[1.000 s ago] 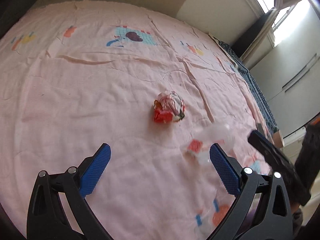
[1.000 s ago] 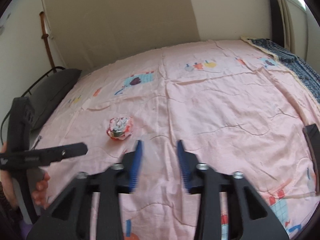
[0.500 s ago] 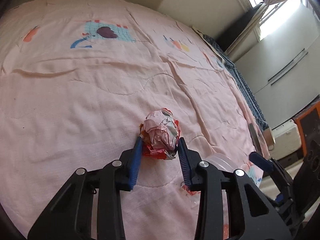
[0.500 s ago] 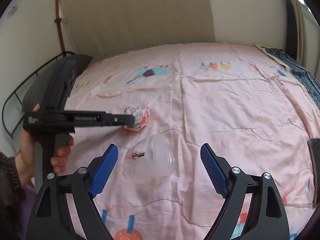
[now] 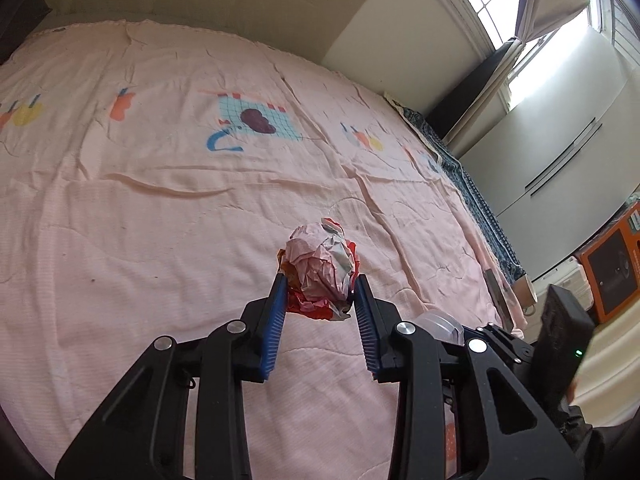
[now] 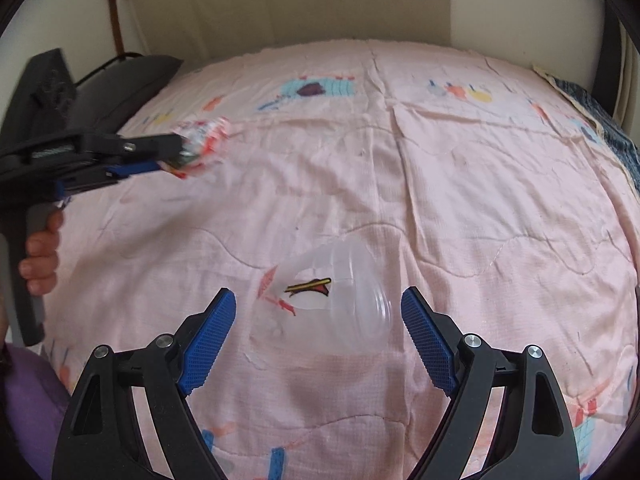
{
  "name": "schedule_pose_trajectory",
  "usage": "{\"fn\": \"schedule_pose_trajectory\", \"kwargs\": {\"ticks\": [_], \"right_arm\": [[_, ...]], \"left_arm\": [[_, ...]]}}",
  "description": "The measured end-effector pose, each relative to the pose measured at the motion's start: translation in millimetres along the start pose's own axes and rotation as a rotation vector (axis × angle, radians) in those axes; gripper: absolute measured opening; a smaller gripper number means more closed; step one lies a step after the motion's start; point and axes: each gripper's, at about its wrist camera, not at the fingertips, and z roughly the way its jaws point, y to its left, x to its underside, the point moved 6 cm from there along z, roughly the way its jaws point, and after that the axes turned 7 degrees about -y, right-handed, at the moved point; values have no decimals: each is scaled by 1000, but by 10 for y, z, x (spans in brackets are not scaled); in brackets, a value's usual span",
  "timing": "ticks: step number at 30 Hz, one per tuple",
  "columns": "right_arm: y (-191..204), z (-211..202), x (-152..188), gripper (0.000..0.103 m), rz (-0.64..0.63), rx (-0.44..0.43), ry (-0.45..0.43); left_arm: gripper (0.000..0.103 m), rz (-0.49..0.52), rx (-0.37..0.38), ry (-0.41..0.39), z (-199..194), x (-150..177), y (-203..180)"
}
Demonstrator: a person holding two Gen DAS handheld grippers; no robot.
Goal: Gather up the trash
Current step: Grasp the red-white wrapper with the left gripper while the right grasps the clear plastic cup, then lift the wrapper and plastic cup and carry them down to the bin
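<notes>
A crumpled wrapper ball (image 5: 320,256), pink, white and red, sits between the blue pads of my left gripper (image 5: 320,280), which is shut on it. The right wrist view shows the same ball (image 6: 204,140) blurred at the left gripper's (image 6: 172,152) tips, over the pink quilt (image 6: 480,200). A clear plastic cup (image 6: 344,304) lies on its side on the quilt between the fingers of my right gripper (image 6: 318,296). The right jaws are closing, with gaps still showing on both sides of the cup. From the left wrist, only the cup's (image 5: 440,322) rim shows.
A hand (image 6: 40,256) holds the left gripper's handle at the bed's left side. A dark pillow (image 6: 128,76) lies at the far left corner. A blue patterned blanket (image 5: 472,196) runs along the right edge, with an orange box (image 5: 612,268) and white cabinets (image 5: 560,140) beyond.
My left gripper went to the wrapper ball and shut on it. My right gripper opened wide, dropped toward the clear cup, and now straddles it.
</notes>
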Motion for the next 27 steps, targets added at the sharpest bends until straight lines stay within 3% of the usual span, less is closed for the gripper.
{"fn": "schedule_pose_trajectory", "kwargs": {"ticks": [1,4,10,16,27], "right_arm": [[-20,27,9,63,7,8,13],[-56,40,-13,57,33,-5,14],[-112,-115,-65,53,49,24,-64],[-259,-196,-67,53,122,9,-74],[-79,-768,-97,53,165,-163,-225]], "left_arm": [[35,-2,-1,-4,-35,-7,32],[35,-12,-11,-10,-104,-14,130],[35,-23,-11,-39,-240,-56,165],[35,58,-54,-19,-367,81,-8],[35,159,-129,16,-699,684,-475]]}}
